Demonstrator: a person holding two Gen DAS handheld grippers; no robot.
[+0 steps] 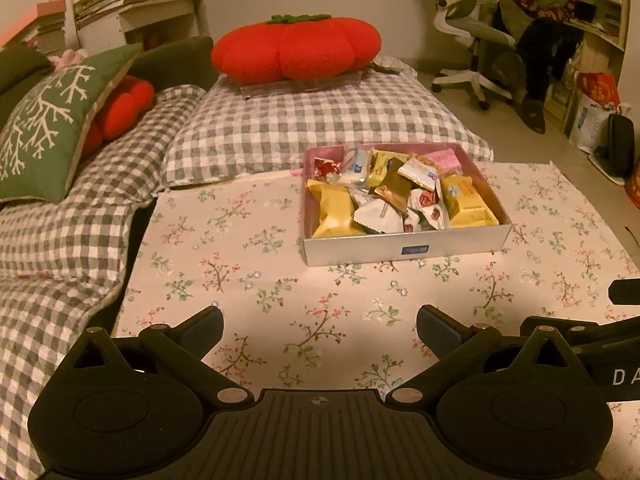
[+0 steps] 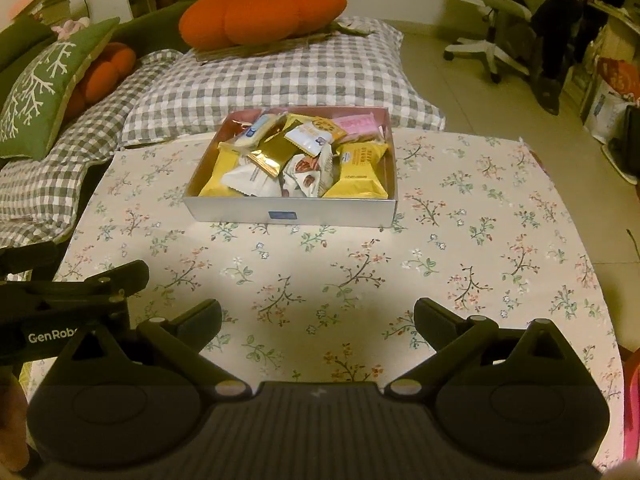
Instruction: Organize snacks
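Left wrist view — left tongs (image 1: 320, 330) wide, empty; right tongs (image 2: 318, 326) likewise, seemingly clear of snack box (image 2: 288, 210).

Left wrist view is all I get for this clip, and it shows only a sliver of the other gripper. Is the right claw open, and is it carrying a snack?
Observer: The right claw is open and empty. It hovers over the floral tablecloth, short of the snack box.
Operator: Anything at the table's right side that my view cuts off?
Observer: A red object pokes into the frame past the cloth's lower right edge. It is too cut off to identify.
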